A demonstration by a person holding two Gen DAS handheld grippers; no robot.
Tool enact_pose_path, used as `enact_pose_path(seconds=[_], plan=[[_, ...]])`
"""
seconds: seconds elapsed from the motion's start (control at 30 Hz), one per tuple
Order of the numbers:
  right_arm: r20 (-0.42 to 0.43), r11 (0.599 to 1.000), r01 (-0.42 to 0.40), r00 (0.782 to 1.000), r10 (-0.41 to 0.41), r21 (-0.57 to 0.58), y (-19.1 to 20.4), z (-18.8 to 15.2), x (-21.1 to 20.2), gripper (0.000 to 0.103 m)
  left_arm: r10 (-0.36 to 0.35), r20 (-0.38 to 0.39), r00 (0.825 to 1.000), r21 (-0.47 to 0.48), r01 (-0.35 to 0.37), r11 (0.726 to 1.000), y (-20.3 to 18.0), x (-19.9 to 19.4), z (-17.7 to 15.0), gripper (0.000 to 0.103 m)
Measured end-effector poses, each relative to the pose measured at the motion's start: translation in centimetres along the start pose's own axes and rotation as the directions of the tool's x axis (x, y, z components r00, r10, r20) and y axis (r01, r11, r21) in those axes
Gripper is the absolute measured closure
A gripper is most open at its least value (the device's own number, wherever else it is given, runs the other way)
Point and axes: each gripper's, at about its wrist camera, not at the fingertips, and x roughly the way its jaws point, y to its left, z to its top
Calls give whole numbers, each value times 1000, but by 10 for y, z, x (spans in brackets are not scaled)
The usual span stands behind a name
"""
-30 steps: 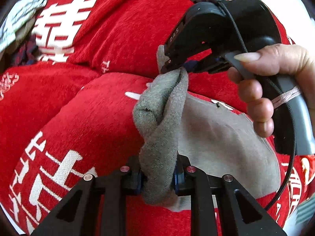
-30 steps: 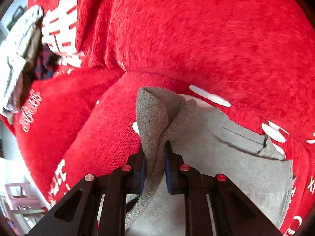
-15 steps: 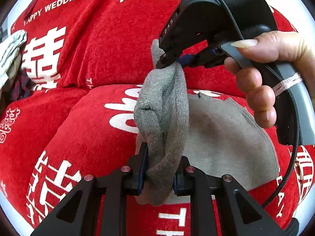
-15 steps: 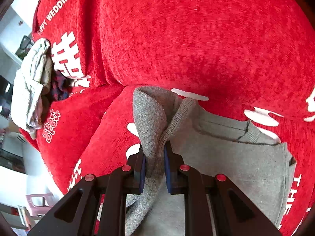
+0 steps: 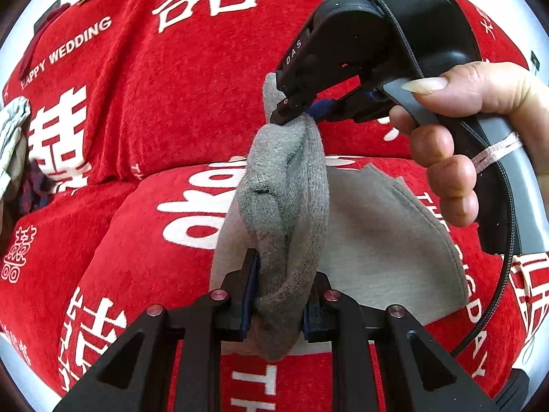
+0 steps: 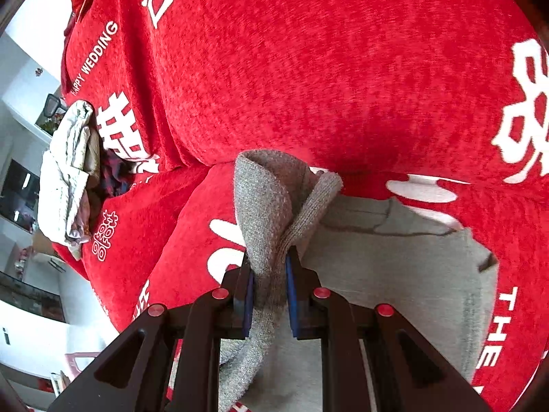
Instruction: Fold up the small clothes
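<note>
While the left wrist view looks along its own fingers, the left gripper is clamped on a bunched fold of a grey knit garment, which rises in a thick roll toward twelve o'clock, where the right gripper pinches its upper end. Only this view shows the person's right hand wrapped round that tool's handle at two o'clock, with a black cable trailing down at four o'clock. The rest of the garment lies flat on the red sofa cover at three to four o'clock. In the right wrist view, the right gripper is closed on a narrower ridge of the grey knit garment, whose ribbed edge curls over toward one o'clock. Only here does the flat part show a seamed pocket or hem at three o'clock. A heap of pale and dark clothes sits at nine o'clock on the red sofa cover, seen more fully here than in the left view.
</note>
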Motion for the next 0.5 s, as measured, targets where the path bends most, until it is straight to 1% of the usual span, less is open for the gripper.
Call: enact_pose_path(seconds=[0.33, 0.5], plan=[[24, 999, -16, 1000, 15, 32, -46, -9, -31, 86, -8, -8, 1000, 87, 8, 996, -62, -1, 11, 81], [22, 998, -59, 998, 58, 34, -72, -13, -45, 86, -7, -26, 1000, 145, 11, 989, -102, 6, 12, 81]])
